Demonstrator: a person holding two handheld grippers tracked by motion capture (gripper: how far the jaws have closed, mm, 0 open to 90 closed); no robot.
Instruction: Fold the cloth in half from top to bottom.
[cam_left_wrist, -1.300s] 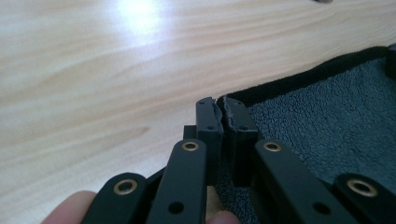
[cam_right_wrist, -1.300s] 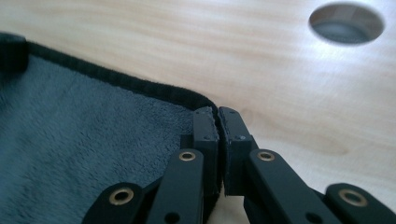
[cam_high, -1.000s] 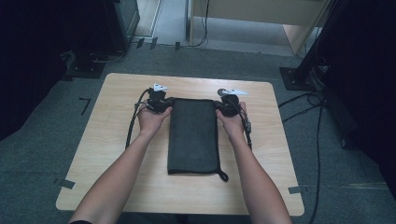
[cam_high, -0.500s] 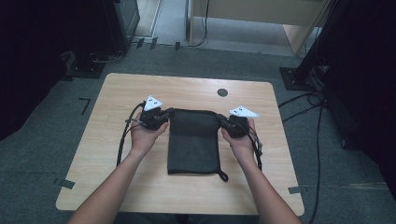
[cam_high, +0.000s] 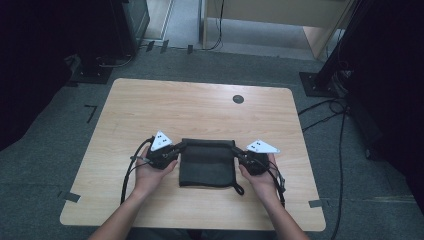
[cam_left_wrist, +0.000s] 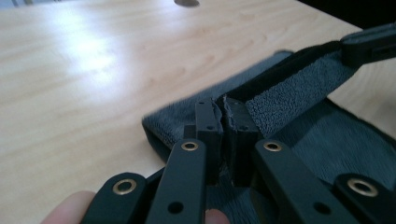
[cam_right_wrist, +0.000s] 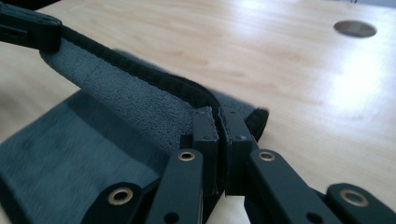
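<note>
The left gripper (cam_high: 176, 148) and right gripper (cam_high: 239, 154) each pinch a far corner of the dark grey towel (cam_high: 207, 165) — jaws pressed tight on its hem. The towel lies folded at the near middle of the wooden table (cam_high: 200, 110), its held edge lifted between them. Far of it the tabletop lies bare up to a round cable hole (cam_high: 238, 99) — the near edge is close.

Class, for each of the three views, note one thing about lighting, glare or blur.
High view: the table is evenly lit, its surroundings fall into deep shadow. Left gripper view: white glare on the wood at upper left; the dark towel looks soft and blurred at its edges. Right gripper view: glare at right near the round hole; the right tongs are sharp.
</note>
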